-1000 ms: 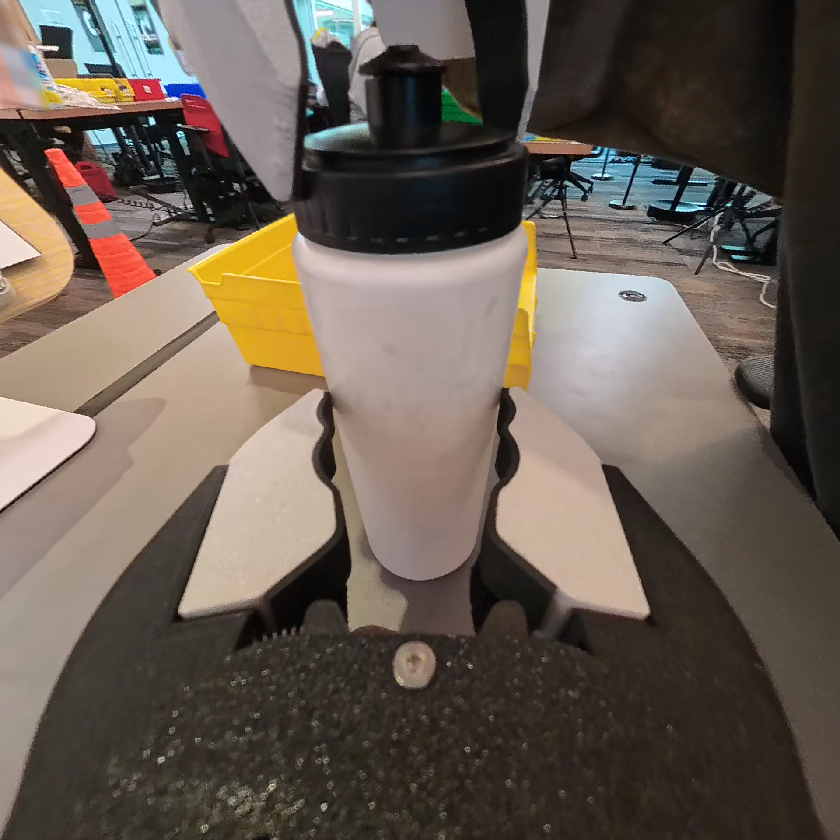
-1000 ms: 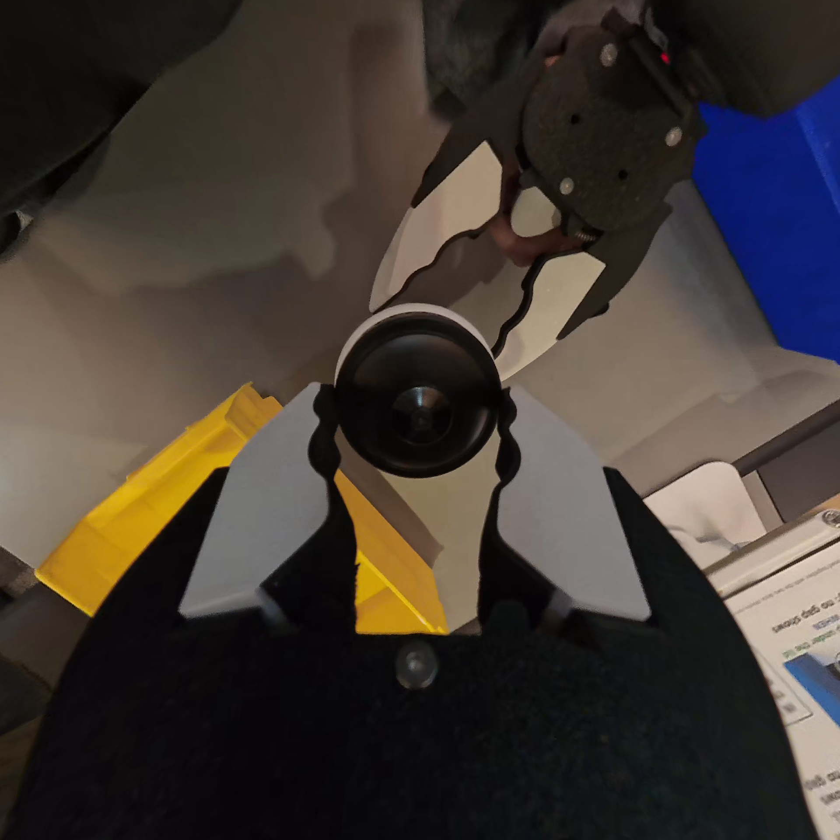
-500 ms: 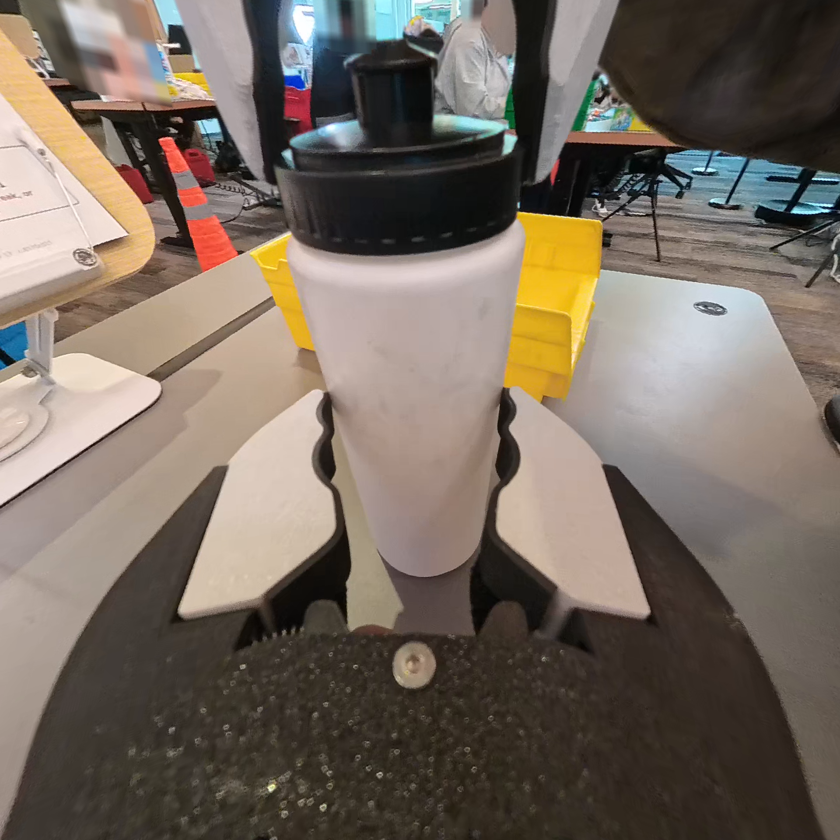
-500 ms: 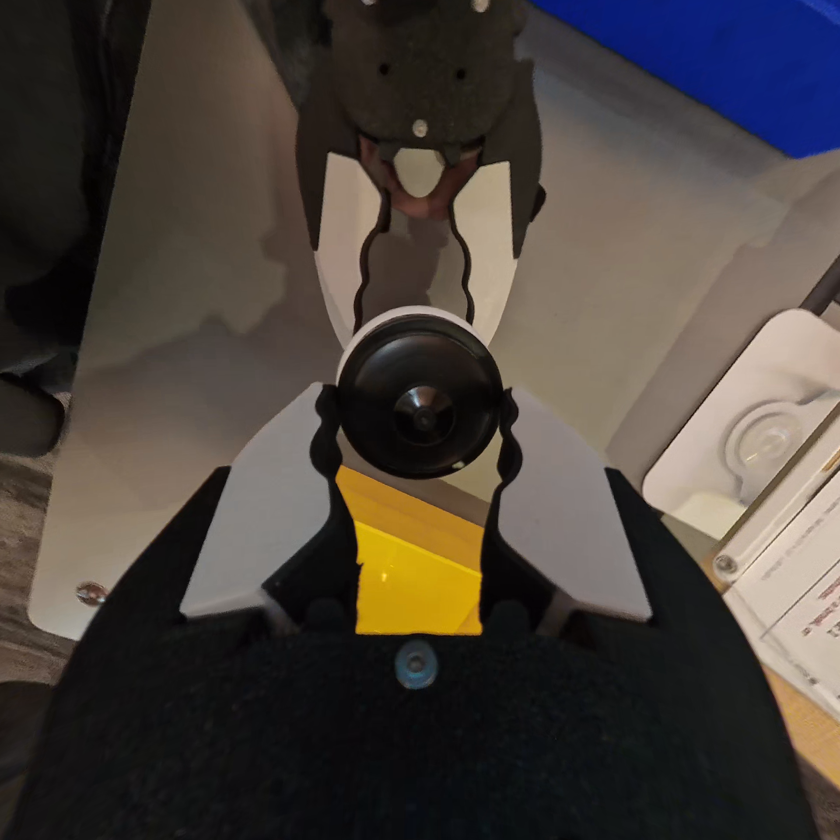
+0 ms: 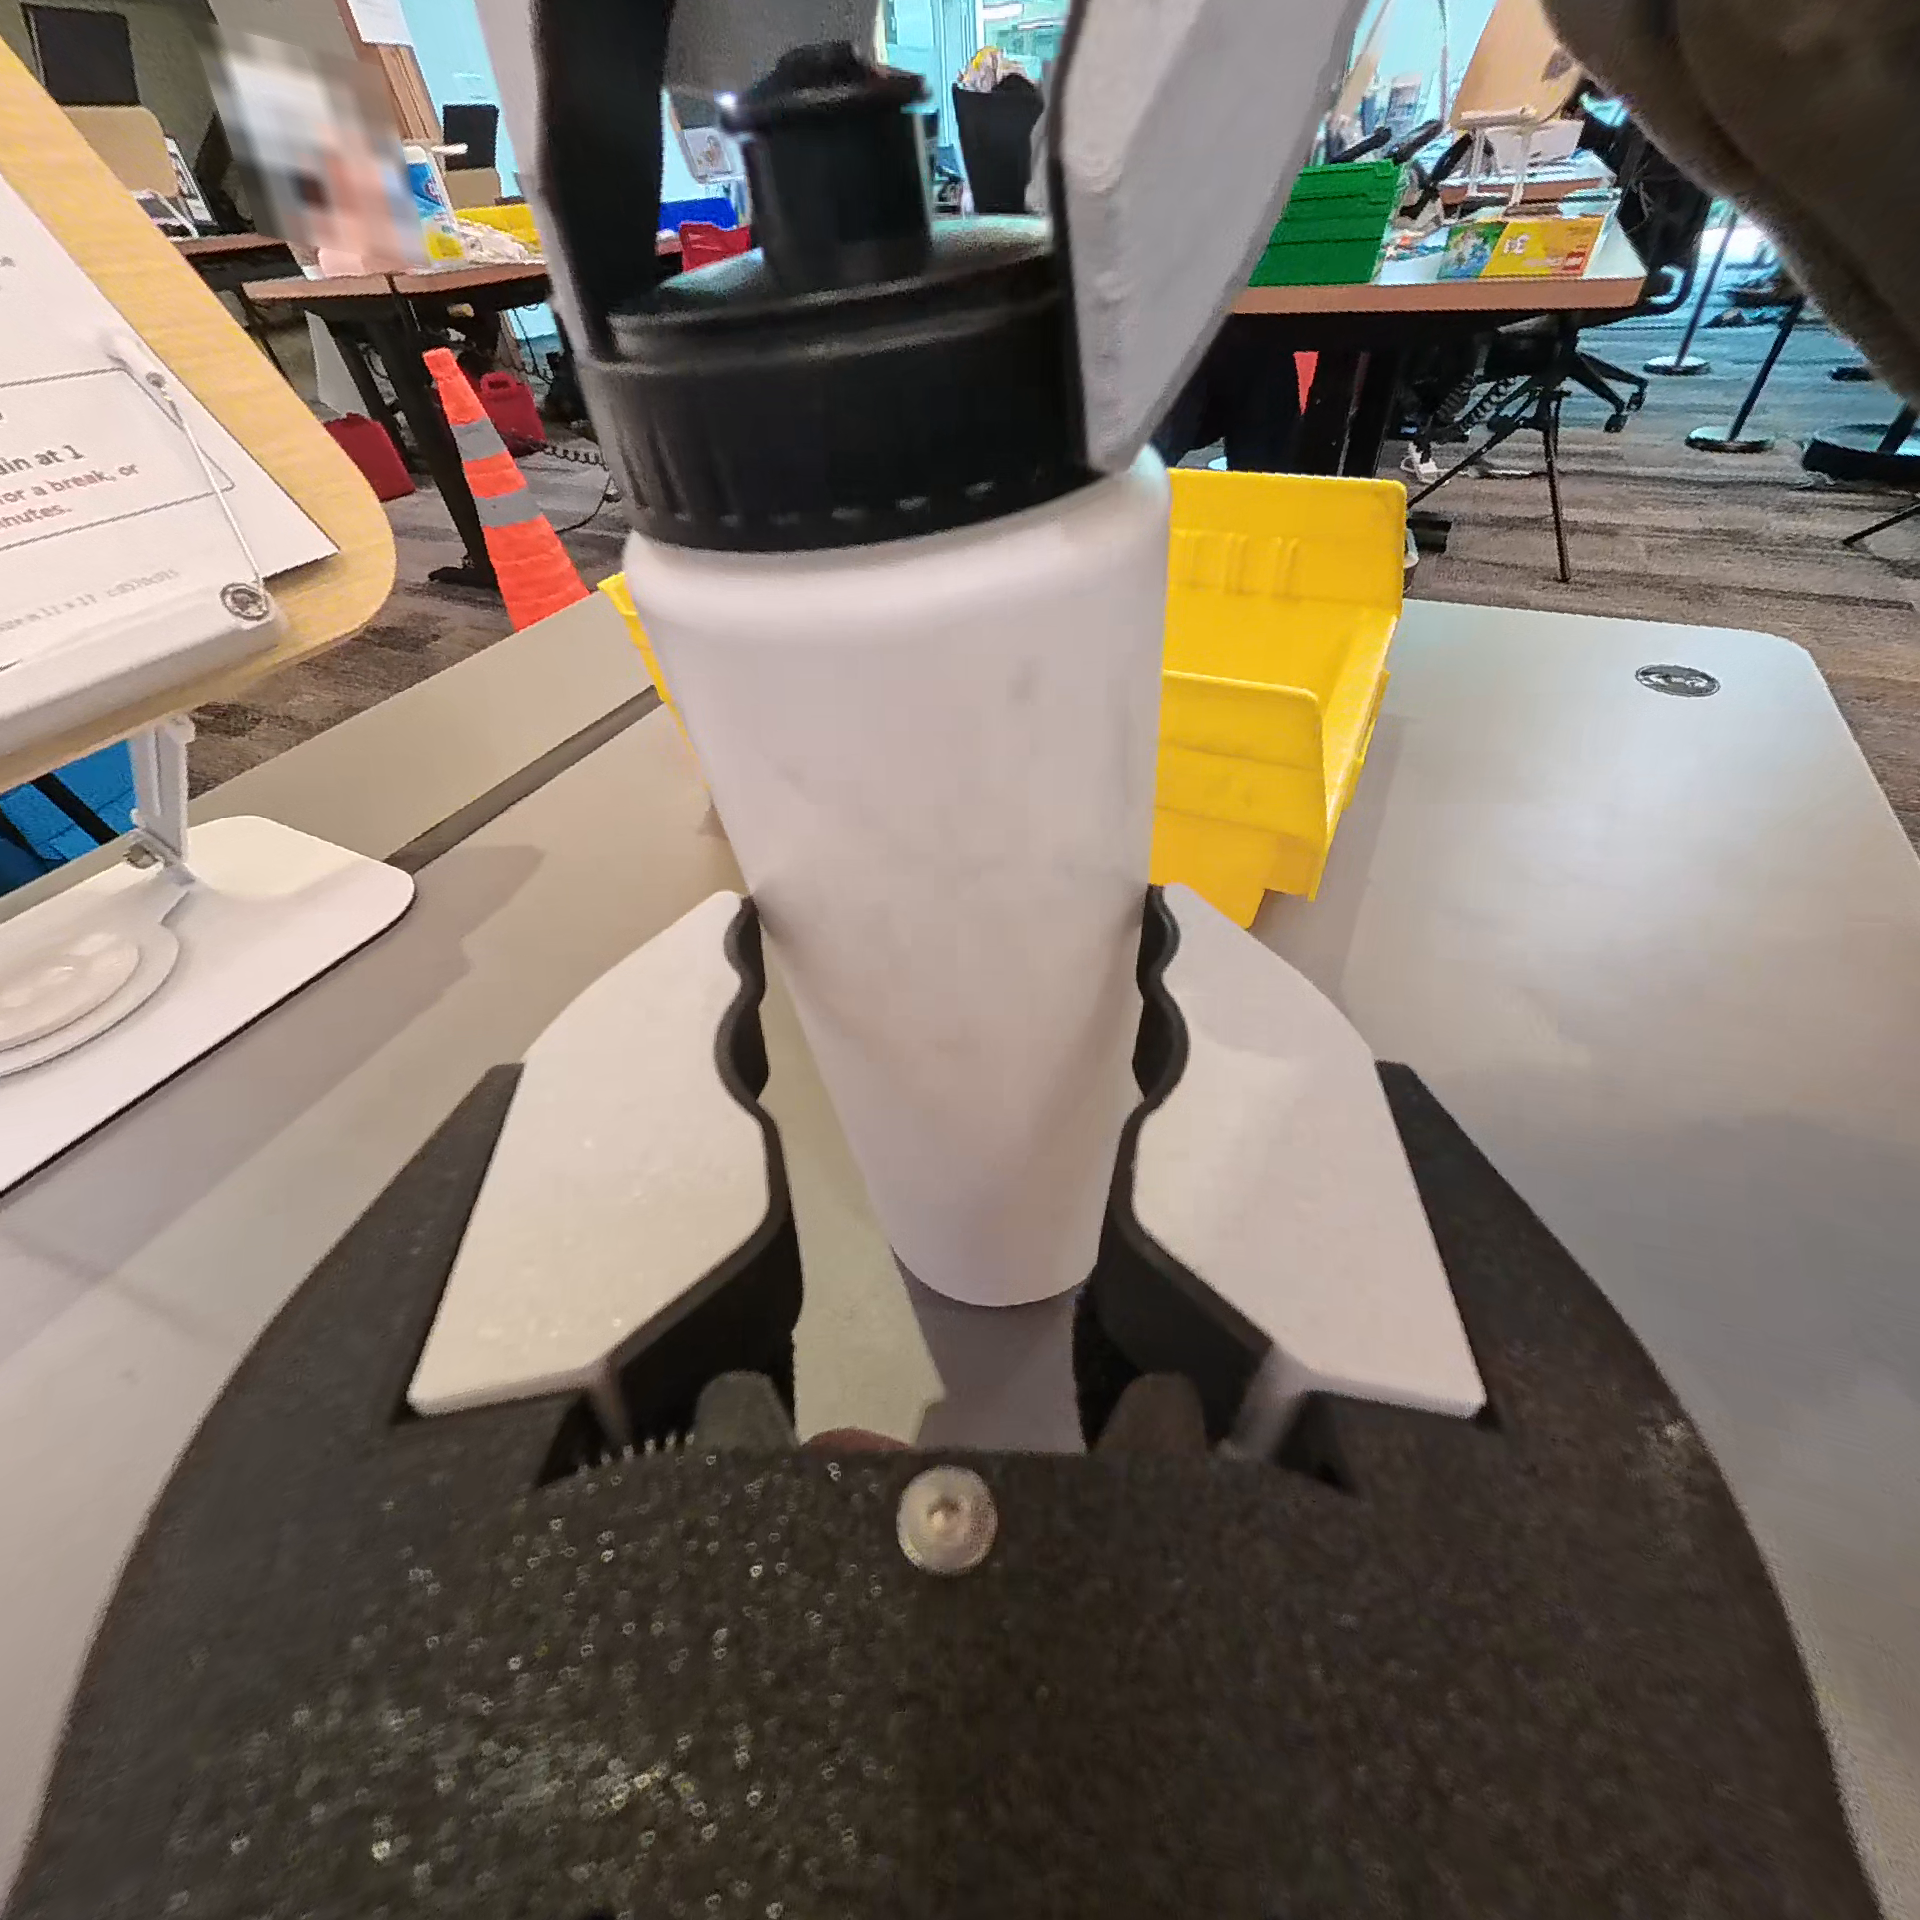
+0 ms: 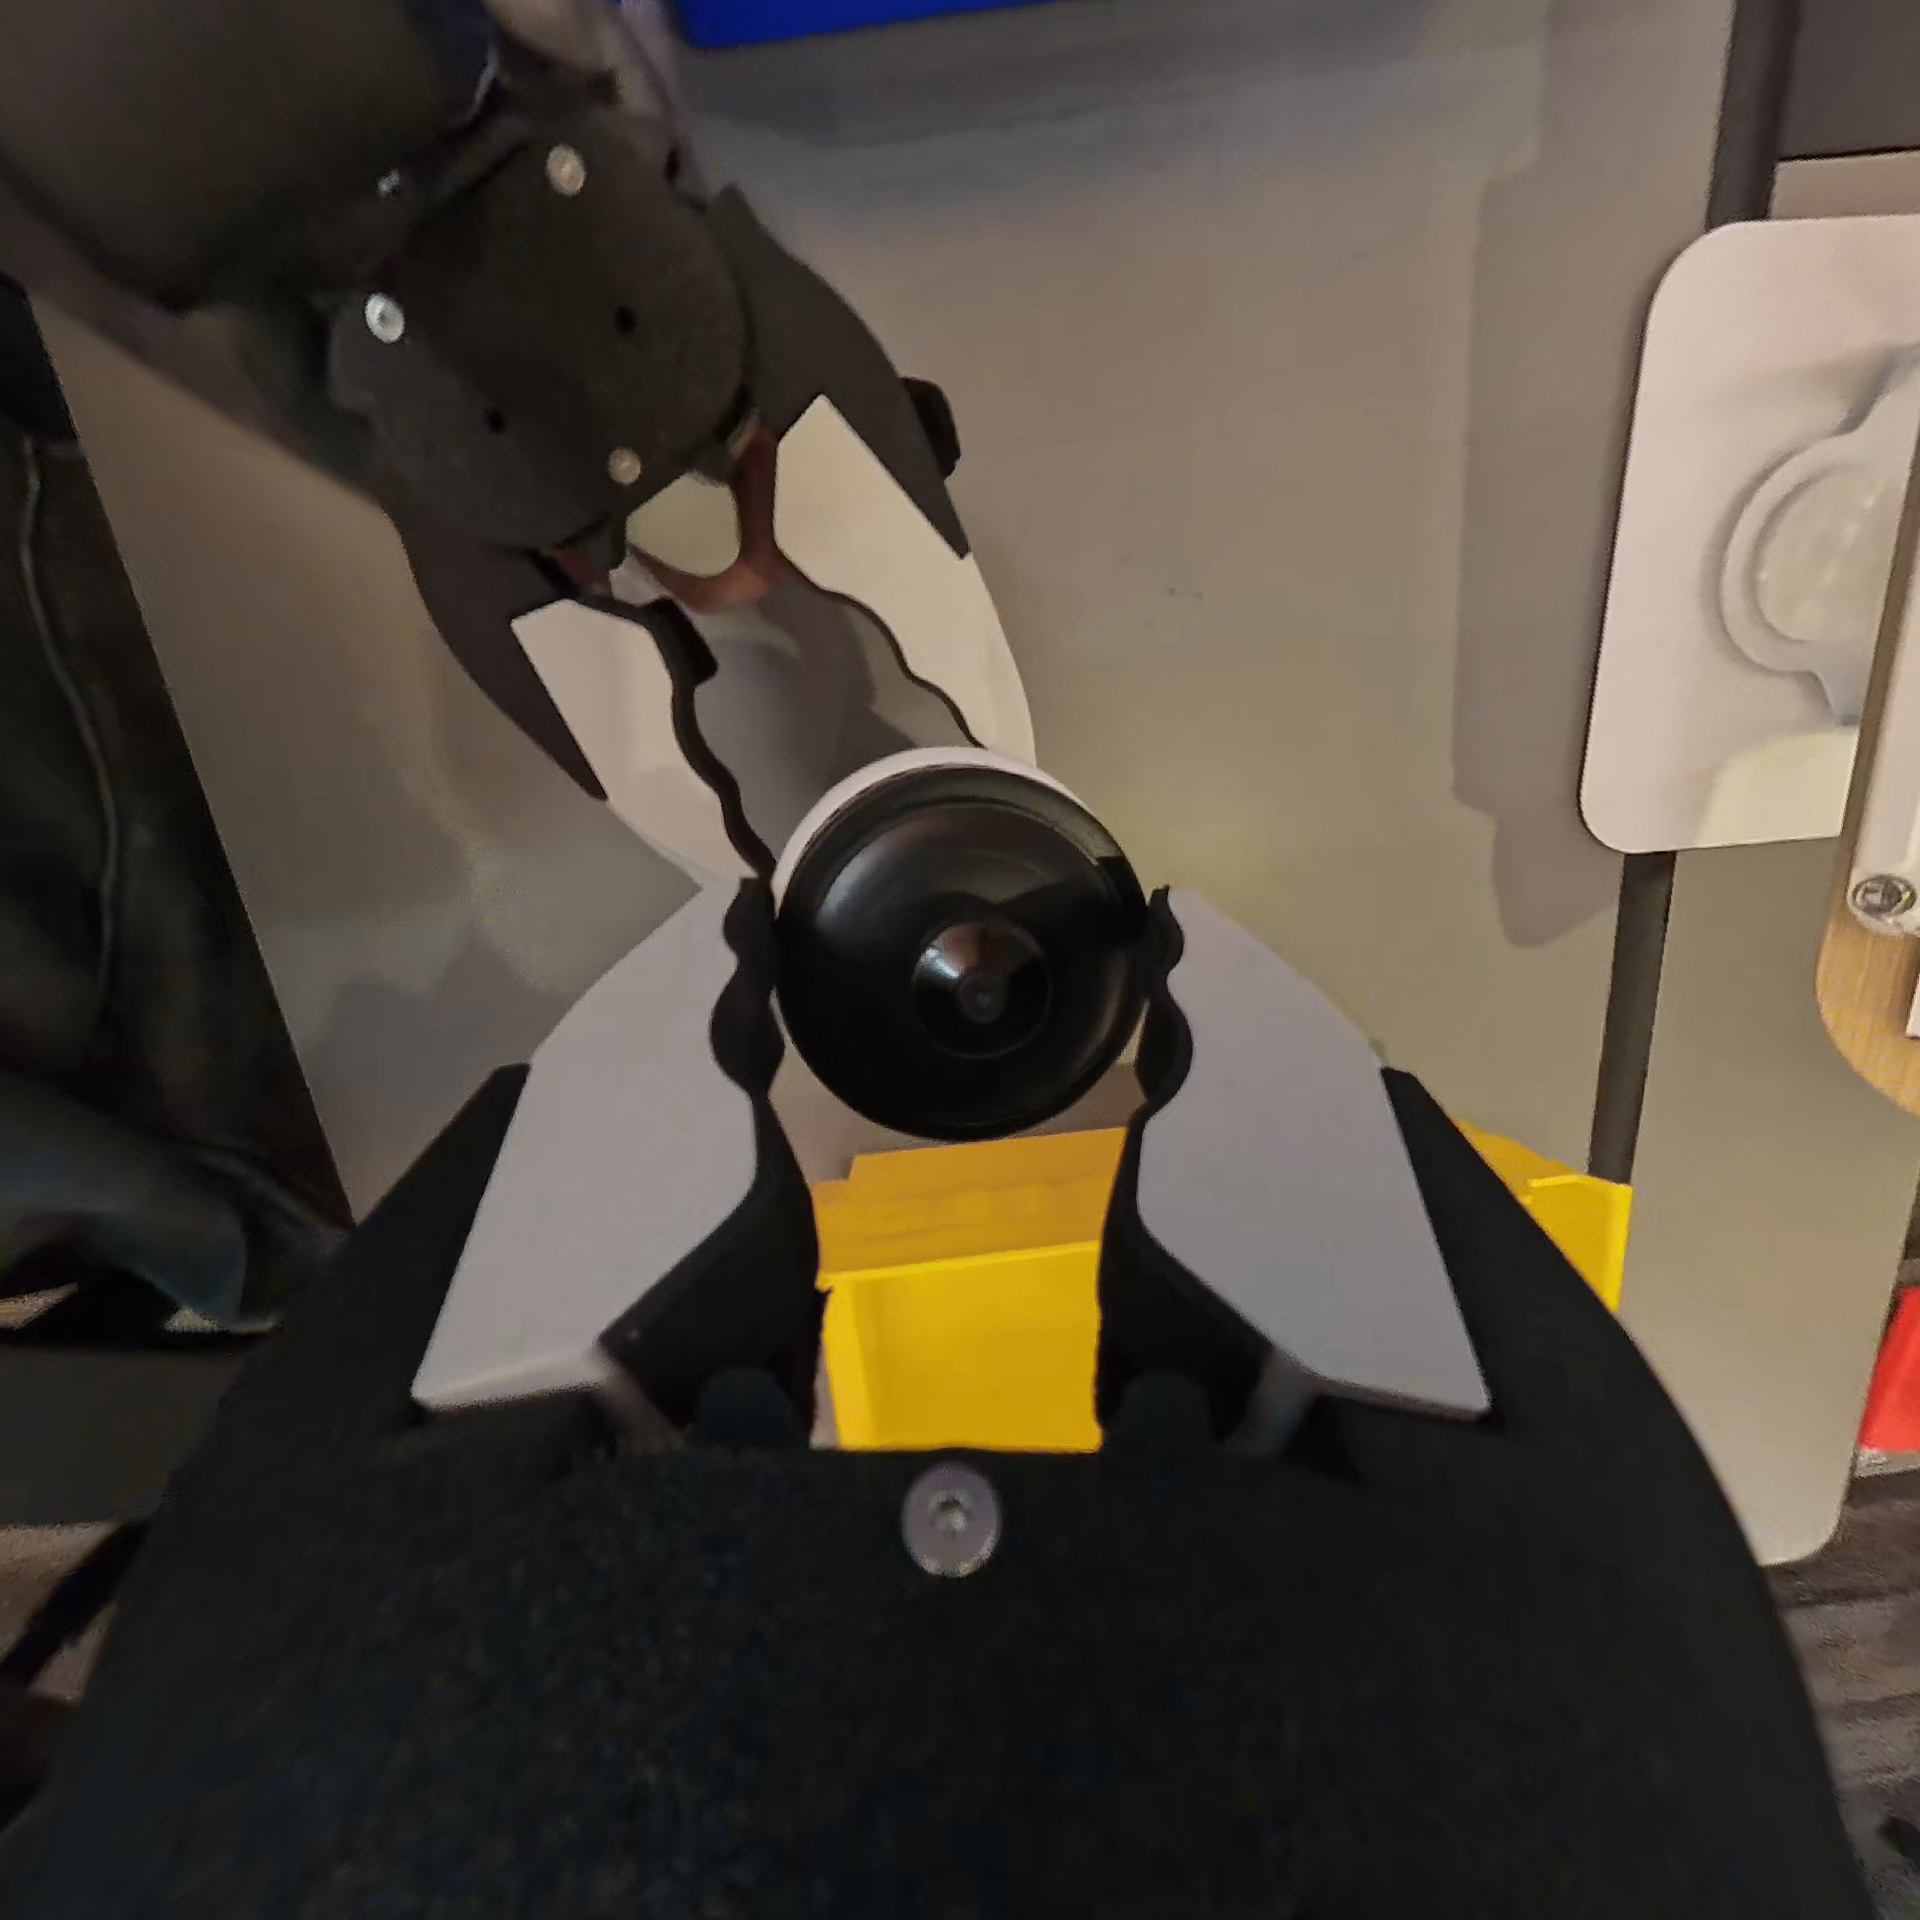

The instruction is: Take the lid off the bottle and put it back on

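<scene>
White plastic bottle (image 5: 925, 831) stands upright on the grey worktop (image 5: 1621, 935), clamped low on its body by the level left hand-held gripper (image 5: 940, 997). From above, the right hand-held gripper (image 6: 951, 966) points straight down, its fingers closed on the black ribbed screw lid (image 6: 956, 987), which sits on the bottle.

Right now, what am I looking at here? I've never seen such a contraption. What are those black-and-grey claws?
They are two hand-held grippers, each carrying a camera that looks along its own fingers. One picture comes from the left gripper, which clamps the white bottle low on its body, upright on the grey table. The other looks straight down from the right gripper, which pinches the bottle's black lid. Behind stands a yellow bin; at the side, a white stand base.
</scene>
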Action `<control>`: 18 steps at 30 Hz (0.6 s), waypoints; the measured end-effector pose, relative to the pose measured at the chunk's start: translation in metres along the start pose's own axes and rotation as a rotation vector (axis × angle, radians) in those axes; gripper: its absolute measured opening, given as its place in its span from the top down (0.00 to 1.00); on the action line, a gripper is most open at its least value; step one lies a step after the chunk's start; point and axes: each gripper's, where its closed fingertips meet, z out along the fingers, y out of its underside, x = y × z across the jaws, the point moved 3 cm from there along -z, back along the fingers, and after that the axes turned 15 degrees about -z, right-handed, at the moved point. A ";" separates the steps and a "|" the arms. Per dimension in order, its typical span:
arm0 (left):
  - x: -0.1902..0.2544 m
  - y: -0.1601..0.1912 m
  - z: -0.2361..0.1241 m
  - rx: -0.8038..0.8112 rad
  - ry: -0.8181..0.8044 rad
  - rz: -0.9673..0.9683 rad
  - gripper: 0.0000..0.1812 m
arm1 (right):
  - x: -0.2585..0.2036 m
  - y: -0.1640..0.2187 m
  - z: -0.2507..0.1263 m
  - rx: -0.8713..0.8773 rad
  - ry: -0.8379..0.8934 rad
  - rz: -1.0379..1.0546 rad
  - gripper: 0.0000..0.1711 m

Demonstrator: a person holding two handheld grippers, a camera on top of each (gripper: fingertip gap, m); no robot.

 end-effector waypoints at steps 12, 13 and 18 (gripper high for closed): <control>0.006 0.002 0.001 0.006 -0.009 0.073 0.62 | -0.004 -0.004 0.000 0.024 0.139 0.189 0.64; 0.008 0.003 0.001 0.009 -0.007 0.092 0.62 | -0.007 -0.007 -0.005 0.076 0.137 0.157 0.68; 0.005 0.002 0.001 0.000 0.039 0.071 0.62 | -0.014 -0.007 -0.036 0.201 0.148 -0.168 0.44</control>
